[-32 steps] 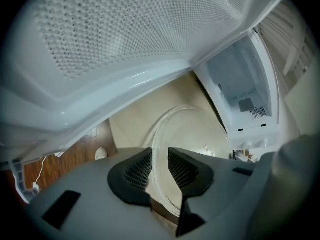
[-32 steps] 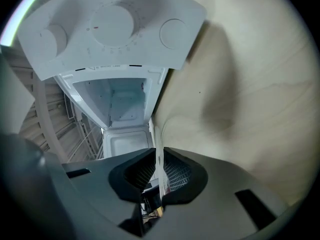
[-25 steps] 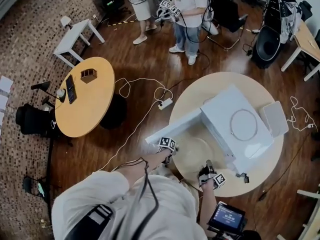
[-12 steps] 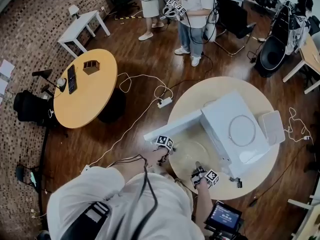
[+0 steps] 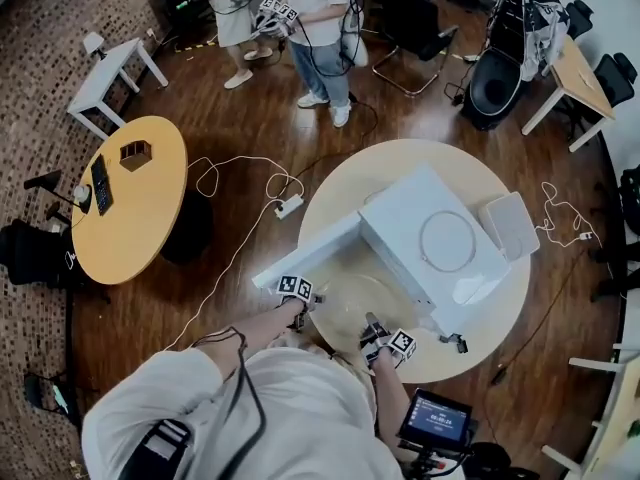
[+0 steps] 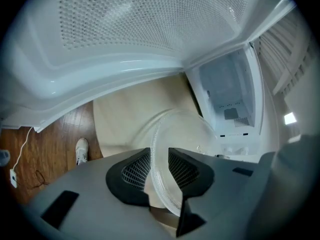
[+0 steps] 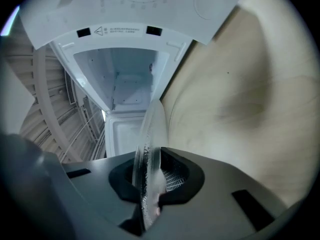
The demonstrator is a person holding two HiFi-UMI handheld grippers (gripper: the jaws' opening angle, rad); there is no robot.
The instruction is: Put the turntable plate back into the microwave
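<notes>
We find the glass turntable plate outside the microwave, over the near-left part of the round table, just in front of the open cavity and to the right of the swung-out door. In the head view the plate shows as a nearly full disc. We cannot tell from any view whether its underside touches the tabletop. The left gripper grips the plate at its left rim. In the left gripper view its jaws stand only a rim's thickness apart, with both black pads pressed on the clear ribbed edge of the plate, and the left gripper points toward the cavity beneath the perforated inner face of the door. The right gripper grips the near rim. Its jaws have just been closing, and in the right gripper view they are clamped on the plate, which passes edge-on between the pads of the right gripper. Beyond them lie the cavity and the bare tabletop. A flat white pad lies on the table to the right of the microwave. A power strip lies on the wooden floor to the left, near a second round table, and two persons stand at the far side.
</notes>
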